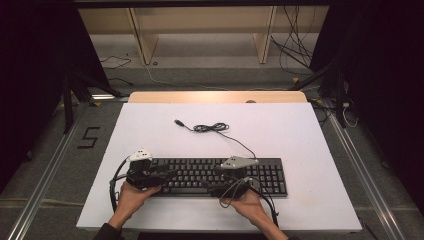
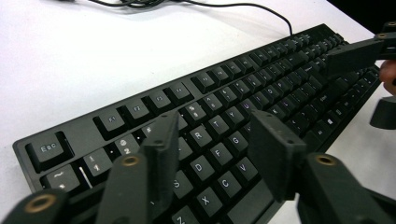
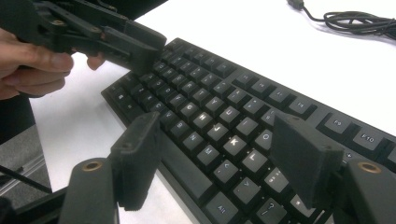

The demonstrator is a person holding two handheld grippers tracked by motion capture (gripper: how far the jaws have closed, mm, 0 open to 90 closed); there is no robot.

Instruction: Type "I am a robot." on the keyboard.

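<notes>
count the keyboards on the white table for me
1. The black keyboard lies at the near edge of the white table, under the left gripper and right gripper; its cable coils behind it. Nothing suggests another is hidden.

White tabletop on a wooden table, lit along its 12 o'clock edge. Grey floor, loose cables at 1 o'clock. Pale wooden shelf frame at 12. Dark sides.

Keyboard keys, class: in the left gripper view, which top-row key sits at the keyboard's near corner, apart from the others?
The Esc key on the keyboard. A bare gap separates it from the function keys, which stand side by side.
</notes>
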